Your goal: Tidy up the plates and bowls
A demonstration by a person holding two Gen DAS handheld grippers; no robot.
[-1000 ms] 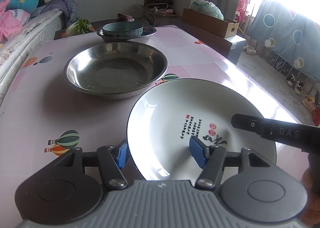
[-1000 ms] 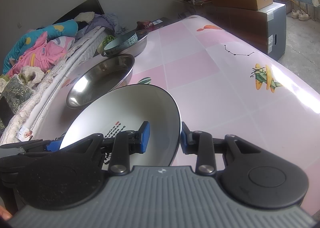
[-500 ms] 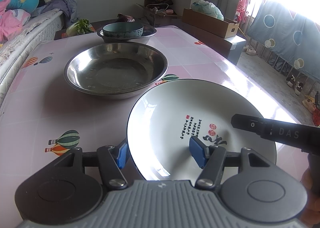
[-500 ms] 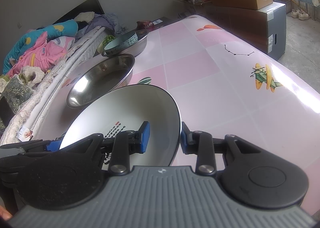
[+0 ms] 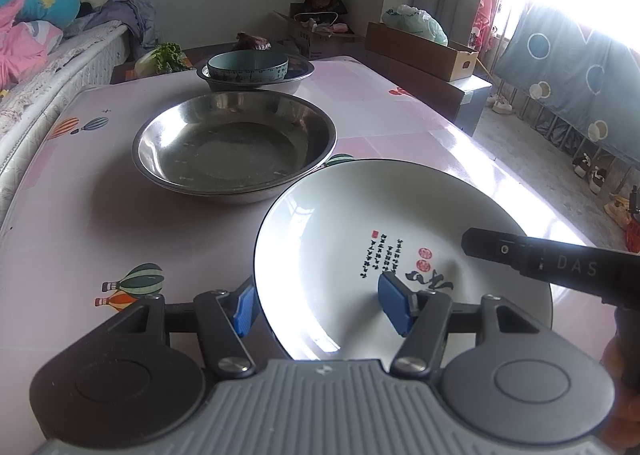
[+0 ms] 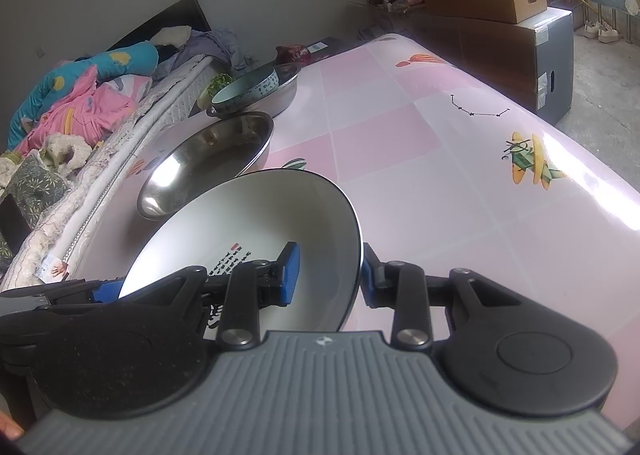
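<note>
A white plate [image 5: 340, 235] with a dark rim and black calligraphy is near the table's front, its far rim overlapping a wide steel basin [image 5: 236, 147]. My left gripper [image 5: 319, 306] grips its near-left rim, one blue pad outside and the other on the inner surface. My right gripper [image 6: 329, 275] is shut on the plate's [image 6: 260, 223] right rim, with one pad on each side of it. One right finger [image 5: 520, 255] reaches over the plate. I cannot tell whether the plate touches the table. Farther back a teal bowl [image 5: 248, 65] sits in a smaller steel bowl [image 5: 298, 81].
The pink checked table [image 5: 80, 195] has a bed with heaped bedding [image 5: 40, 67] along its left side. A cardboard box [image 5: 420, 51] on a grey cabinet stands past the right edge. Leafy greens [image 5: 168, 55] lie behind the bowls. Bare tabletop [image 6: 440, 159] lies to the plate's right.
</note>
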